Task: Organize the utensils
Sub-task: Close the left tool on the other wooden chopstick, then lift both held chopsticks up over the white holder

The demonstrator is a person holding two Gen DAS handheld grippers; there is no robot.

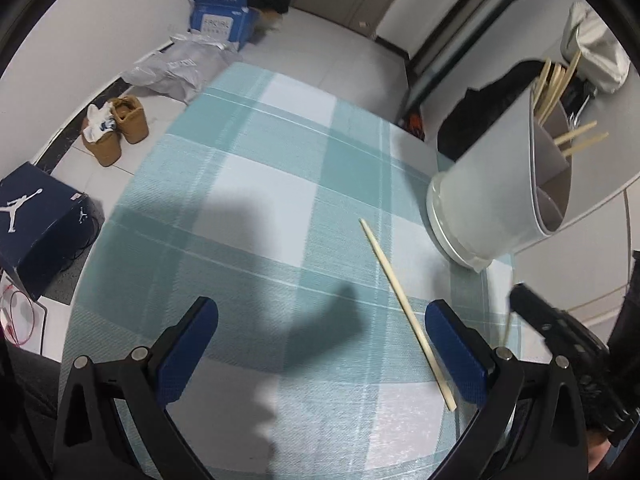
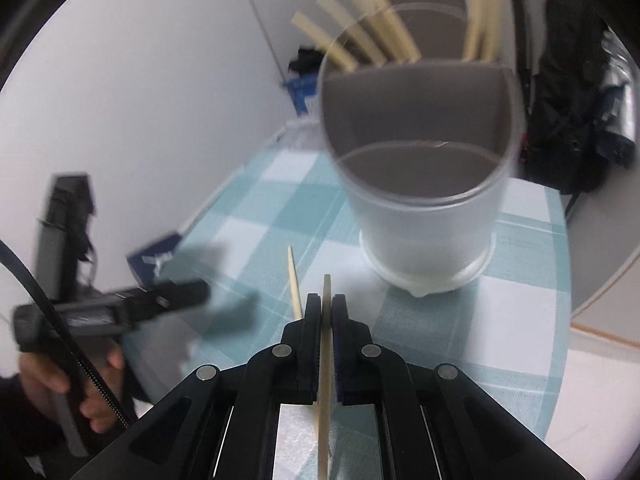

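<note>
Right claw (image 2: 327, 307) is clenched on one chopstick (image 2: 325, 364), tip poking out past the jaws, aimed toward the holder (image 2: 420, 216). A second chopstick (image 1: 404, 308) lies flat on the tabletop (image 1: 260, 184), near the left claw (image 1: 320, 344), which is spread wide with nothing in it; the stick's near end runs just beside its right pad. The holder stands upright on the cloth, split into compartments: several chopsticks (image 2: 360, 36) already stand in the far sections, the near section looks empty.

Judgement: mostly done. The gripped stick is yet to go in, then the loose one; no other loose utensils in view.

The tabletop carries a teal-and-white check cloth, otherwise bare. Around it is a light tiled floor with a blue box (image 1: 218, 18), a dark shoebox (image 1: 40, 224), tan boots (image 1: 116, 128), plastic bags (image 1: 172, 72) and a black bag (image 2: 572, 92) by the wall. A hand (image 2: 60, 384) holds the left claw's handle.
</note>
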